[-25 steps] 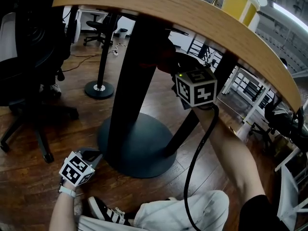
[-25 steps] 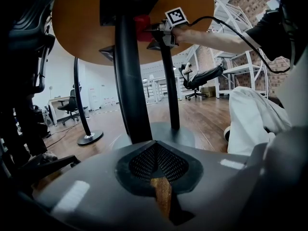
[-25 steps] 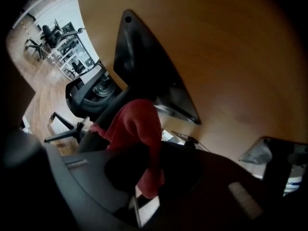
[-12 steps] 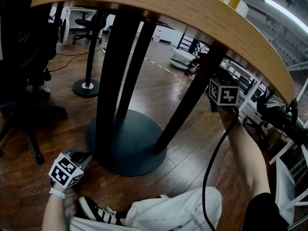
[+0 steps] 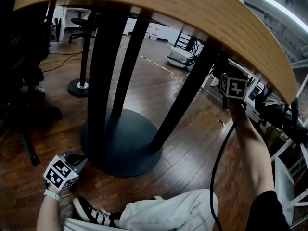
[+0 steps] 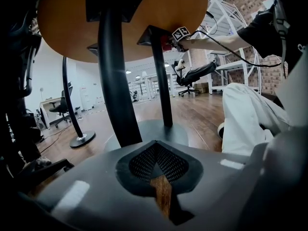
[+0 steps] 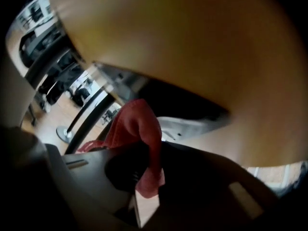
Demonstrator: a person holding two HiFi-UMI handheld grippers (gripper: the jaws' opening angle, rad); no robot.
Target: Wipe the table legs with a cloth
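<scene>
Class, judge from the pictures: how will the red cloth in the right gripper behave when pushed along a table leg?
Probably floppy: the red cloth bunches and folds over the right gripper. Likely light, since a small pinch holds it. It should conform to the table leg.

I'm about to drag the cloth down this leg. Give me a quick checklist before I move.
1. Cloth gripped: ok. The red cloth is pinched in the right gripper jaws.
2. Start position: ok. The right gripper sits just under the tabletop, at the upper end of the slanted leg.
3. Cloth touching the leg: cannot tell. The right gripper view is dark and blurred there.
4. Left gripper out of the way: ok. It is shut on nothing, low beside the round base.
5. Cable free: ok. It hangs to the right of the legs and is not wrapped round any.
</scene>
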